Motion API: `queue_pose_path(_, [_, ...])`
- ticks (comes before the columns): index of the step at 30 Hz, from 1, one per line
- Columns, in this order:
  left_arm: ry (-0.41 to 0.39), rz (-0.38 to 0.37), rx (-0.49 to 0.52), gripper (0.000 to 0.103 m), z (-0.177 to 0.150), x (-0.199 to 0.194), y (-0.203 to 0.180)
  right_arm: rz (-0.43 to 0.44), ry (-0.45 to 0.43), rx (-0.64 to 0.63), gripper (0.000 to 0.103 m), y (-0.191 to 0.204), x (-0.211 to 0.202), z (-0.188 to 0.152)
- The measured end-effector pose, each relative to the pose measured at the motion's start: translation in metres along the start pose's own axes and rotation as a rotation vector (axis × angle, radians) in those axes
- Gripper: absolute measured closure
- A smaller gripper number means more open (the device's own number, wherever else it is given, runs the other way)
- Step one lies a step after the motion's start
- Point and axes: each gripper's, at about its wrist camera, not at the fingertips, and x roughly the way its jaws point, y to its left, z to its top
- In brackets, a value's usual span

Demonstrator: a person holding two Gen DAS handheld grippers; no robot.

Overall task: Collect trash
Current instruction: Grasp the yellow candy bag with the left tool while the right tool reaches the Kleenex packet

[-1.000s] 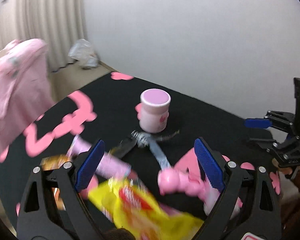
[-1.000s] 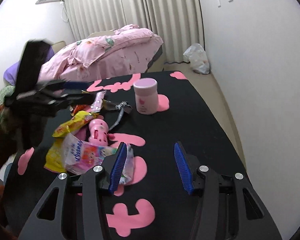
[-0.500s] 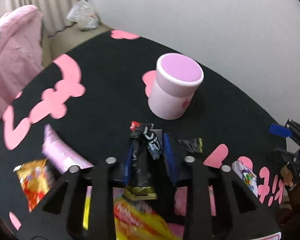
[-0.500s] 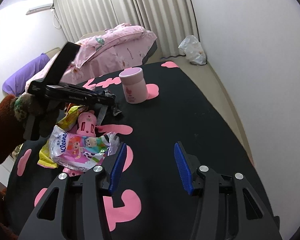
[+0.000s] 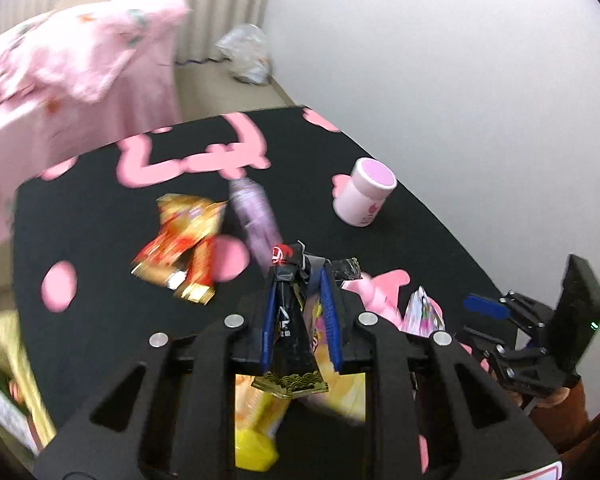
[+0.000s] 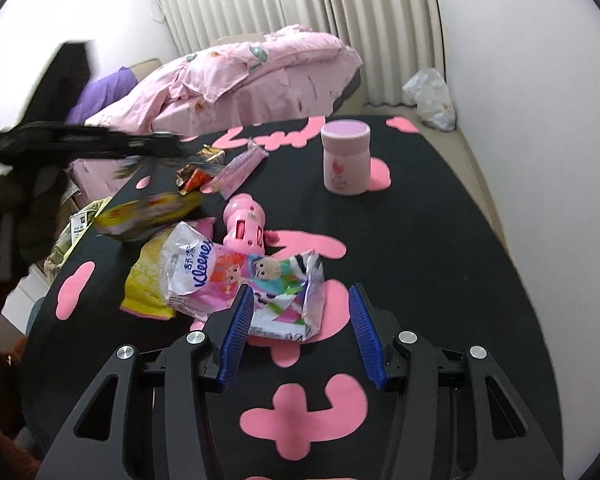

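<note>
Trash lies scattered over the black desk (image 6: 440, 248) with its pink shapes. We see our left hand-held gripper (image 5: 298, 312) pinching a black wrapper (image 5: 290, 320) between its blue pads, lifted above the other litter. Our right hand-held gripper (image 6: 302, 332) stands spread and empty, the Kleenex tissue pack (image 6: 236, 276) lying on the desk just beyond its left finger. A pink jar (image 6: 346, 156) stands upright, well apart.
</note>
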Motion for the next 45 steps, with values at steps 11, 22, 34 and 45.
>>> queue_pose_path(11, [0.043,-0.039,-0.282,0.082,-0.092,-0.009,0.061,0.042,0.039,0.077,0.056,-0.014,0.003,0.005])
queue_pose_path(22, [-0.041,-0.012,-0.277,0.059,-0.095,-0.024,0.064,-0.055,0.188,-0.136,0.056,0.021,0.019,-0.011])
queue_pose_path(34, [-0.059,0.055,-0.251,0.05,-0.1,-0.031,0.069,-0.046,-0.01,-0.186,0.065,0.043,0.042,0.054])
queue_pose_path(45, [-0.089,0.068,-0.283,0.05,-0.104,-0.041,0.084,0.318,0.096,-0.234,0.075,0.101,0.043,0.059])
